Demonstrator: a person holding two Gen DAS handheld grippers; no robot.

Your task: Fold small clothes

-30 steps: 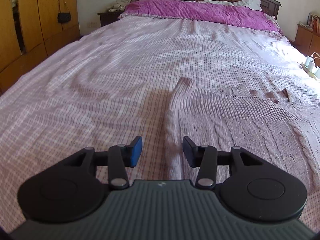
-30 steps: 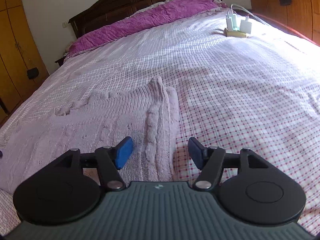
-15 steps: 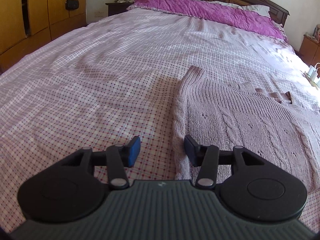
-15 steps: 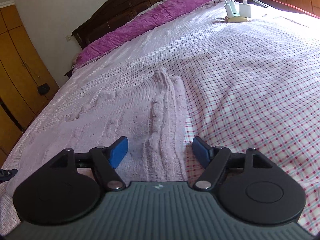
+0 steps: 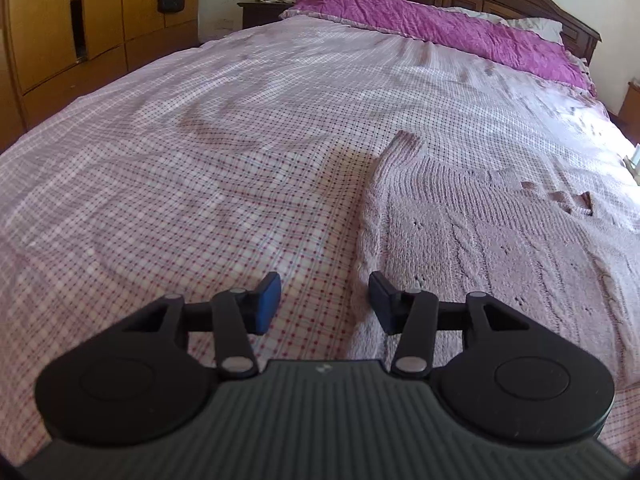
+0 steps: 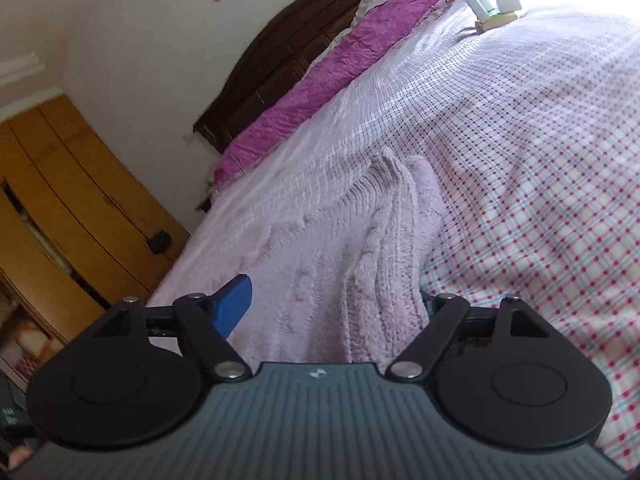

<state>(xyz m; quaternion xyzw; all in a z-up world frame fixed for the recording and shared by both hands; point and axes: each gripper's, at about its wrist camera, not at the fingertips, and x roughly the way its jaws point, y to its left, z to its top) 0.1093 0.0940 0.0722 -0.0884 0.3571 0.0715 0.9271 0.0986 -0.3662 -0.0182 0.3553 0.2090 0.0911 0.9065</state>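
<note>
A checked bed point(image 5: 200, 168) is filling both frames, a pink knitted sweater point(image 5: 500, 248) lying at centre-right in the left view. No writing is showing. The left claw point(image 5: 324, 302) is hanging spread at the sweater's edge; the right claw point(image 6: 332, 304) is spread around its bunched side, chargers point(image 6: 494, 6) sitting upper right.

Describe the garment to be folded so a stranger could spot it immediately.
Start at the big bed under its checked sheet, with purple pillows at the headboard. Near the foot lies a pale pink sweater, spread flat. Its ribbed, cable-knit texture sets it apart from the smooth checked sheet around it.
</note>
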